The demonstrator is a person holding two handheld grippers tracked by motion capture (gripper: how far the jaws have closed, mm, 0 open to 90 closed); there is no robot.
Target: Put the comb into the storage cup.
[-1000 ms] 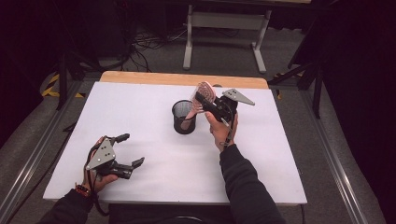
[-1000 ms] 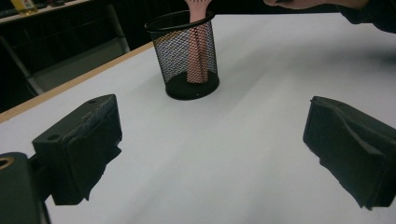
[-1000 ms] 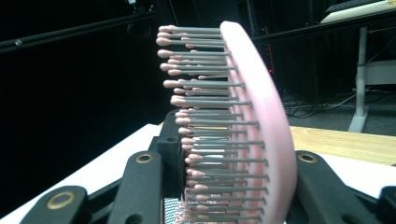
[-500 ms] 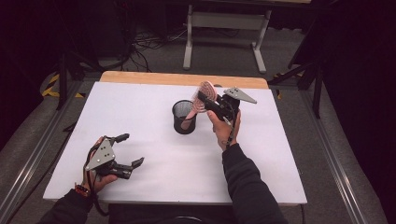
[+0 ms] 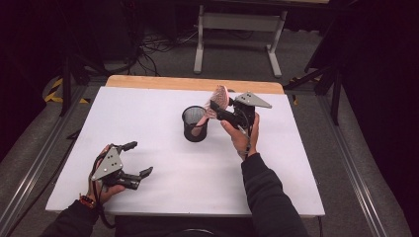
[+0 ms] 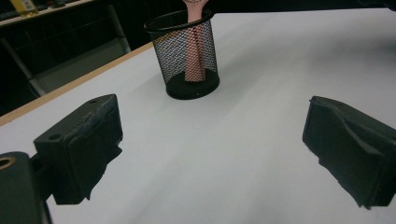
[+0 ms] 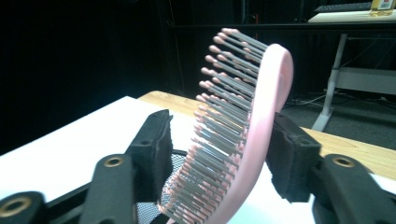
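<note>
Pink hairbrush (image 7: 261,116) w/ grey bristles (handle in mesh cup (image 5: 195,123)), right gripper (image 5: 220,106) jaws just loosening around it, left gripper (image 5: 133,160) wide, empty.

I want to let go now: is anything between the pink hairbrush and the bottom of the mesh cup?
Nothing visible. The pink hairbrush already stands handle-down inside the black mesh cup, head leaning out over the rim. The right tongs have just been opening; one pad stands apart from the bristles.

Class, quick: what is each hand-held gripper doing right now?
Left hand-held gripper: open, holding nothing.
Right hand-held gripper: jaws just opening around the pink hairbrush, whose handle stands in the mesh cup.
</note>
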